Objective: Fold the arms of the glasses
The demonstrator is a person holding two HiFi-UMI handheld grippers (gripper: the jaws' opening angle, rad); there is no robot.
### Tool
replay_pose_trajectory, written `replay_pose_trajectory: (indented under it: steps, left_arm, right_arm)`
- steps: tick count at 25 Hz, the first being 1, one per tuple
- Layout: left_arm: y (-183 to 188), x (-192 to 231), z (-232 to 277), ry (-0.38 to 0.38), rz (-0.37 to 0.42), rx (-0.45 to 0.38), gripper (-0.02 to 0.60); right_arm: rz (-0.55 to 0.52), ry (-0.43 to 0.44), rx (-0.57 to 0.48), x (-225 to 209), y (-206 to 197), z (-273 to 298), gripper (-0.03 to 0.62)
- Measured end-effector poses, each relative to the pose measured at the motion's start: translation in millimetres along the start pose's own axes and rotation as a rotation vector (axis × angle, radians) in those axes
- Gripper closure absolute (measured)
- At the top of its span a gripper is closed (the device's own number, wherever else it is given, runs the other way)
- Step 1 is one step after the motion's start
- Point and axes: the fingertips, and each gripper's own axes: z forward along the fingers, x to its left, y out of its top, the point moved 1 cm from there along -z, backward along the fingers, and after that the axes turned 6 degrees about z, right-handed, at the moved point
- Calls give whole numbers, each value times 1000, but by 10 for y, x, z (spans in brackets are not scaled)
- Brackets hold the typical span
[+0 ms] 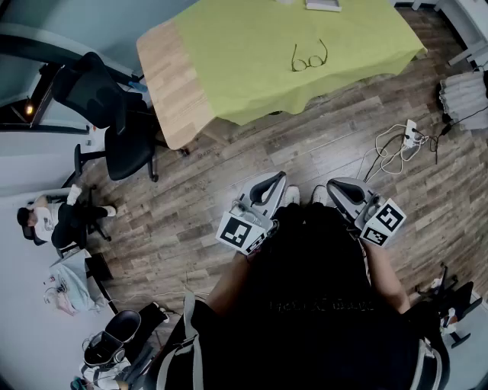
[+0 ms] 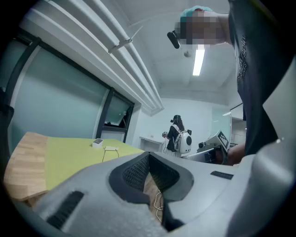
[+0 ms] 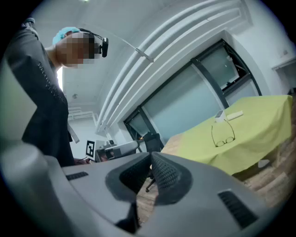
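The glasses lie on the yellow-green cloth of the table, far from me, with both arms spread open. They also show small in the left gripper view as glasses and in the right gripper view as glasses. My left gripper and right gripper hang close to the person's body above the wood floor, well short of the table. The left gripper has its pads pressed together on nothing. The right gripper is likewise shut and empty.
A small white box sits on the cloth behind the glasses. A black office chair stands left of the table's bare wooden end. A power strip with cables lies on the floor at right. A person sits far left.
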Motion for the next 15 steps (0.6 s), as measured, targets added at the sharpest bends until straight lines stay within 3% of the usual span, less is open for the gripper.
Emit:
replay_pose_trajectory:
  steps: [8,12,15]
  left_arm:
    - [162,-323,199,-23,139,-8,563]
    - [228,-457,324,-15,166,-5,563]
    - [198,-560,407,-6,171,12,563]
  right_arm:
    - [-121,50,4,104,98,-234,560]
    - [-224,83,-32,131,244,-358,560]
    - [-233,108,-81,94,333,-478,560]
